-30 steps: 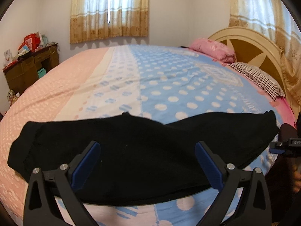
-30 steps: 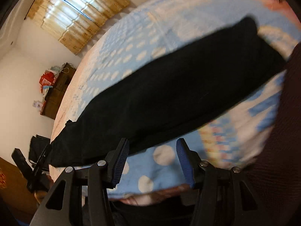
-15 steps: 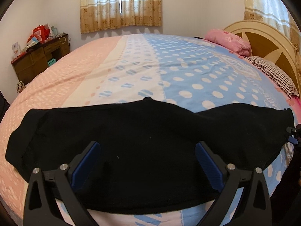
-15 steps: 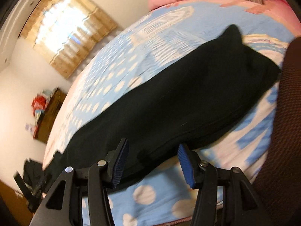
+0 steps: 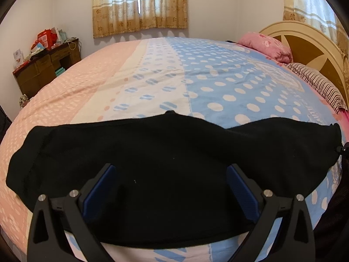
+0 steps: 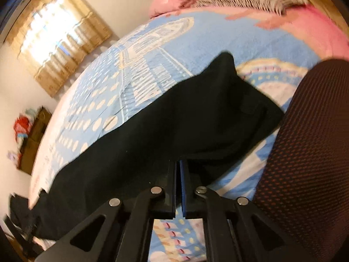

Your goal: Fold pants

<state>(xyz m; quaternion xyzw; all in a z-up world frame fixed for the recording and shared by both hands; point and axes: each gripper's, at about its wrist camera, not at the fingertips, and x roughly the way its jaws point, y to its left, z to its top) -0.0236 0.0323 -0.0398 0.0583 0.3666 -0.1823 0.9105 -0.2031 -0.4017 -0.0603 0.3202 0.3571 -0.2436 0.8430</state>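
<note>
Black pants [image 5: 174, 166] lie folded lengthwise across the near edge of the bed, stretched left to right. My left gripper [image 5: 172, 172] is open, its blue pads spread wide over the middle of the pants without gripping them. In the right wrist view the pants [image 6: 174, 126] run diagonally from lower left to upper right. My right gripper [image 6: 177, 163] has its jaws pressed together at the near edge of the pants close to their right end; whether cloth is pinched between them is hidden.
The bed [image 5: 196, 76] has a pink and blue dotted cover. A pink pillow [image 5: 266, 45] and a striped pillow [image 5: 316, 83] lie by the headboard [image 5: 305, 41]. A wooden desk [image 5: 45, 65] stands at the left wall. A dark mesh chair back [image 6: 305, 152] is close on the right.
My right gripper has closed from open and moved in onto the near edge of the pants. My left gripper has moved forward over the pants and stays open.
</note>
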